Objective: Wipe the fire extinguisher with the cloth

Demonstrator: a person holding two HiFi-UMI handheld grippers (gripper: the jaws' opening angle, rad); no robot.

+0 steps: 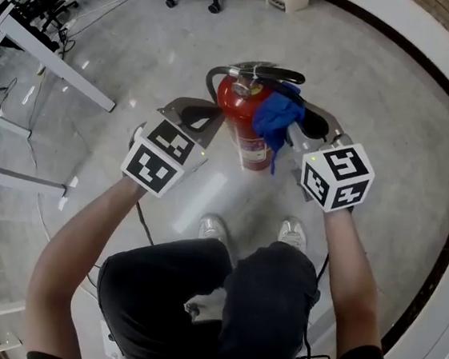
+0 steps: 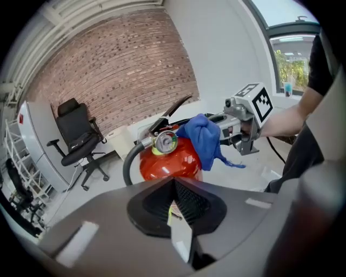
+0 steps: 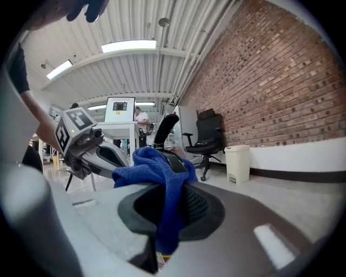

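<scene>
**Spotter:** Head view first: where is the fire extinguisher (image 1: 244, 133)?

**Operator:** On the floor (image 1: 380, 88), just ahead of my feet. My right gripper (image 1: 295, 128) has its jaws clamped on the blue cloth (image 1: 273, 116), laid at the extinguisher's top. My left gripper (image 1: 205, 123) waits beside it, jaws closed and empty. I judge the lower body is unwiped.

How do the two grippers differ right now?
The right gripper is shut on the blue cloth, held at the fire extinguisher's top; the left gripper is shut with nothing between its jaws. The right gripper sits to the extinguisher's right, the left gripper to its left. Both point at the extinguisher.
</scene>
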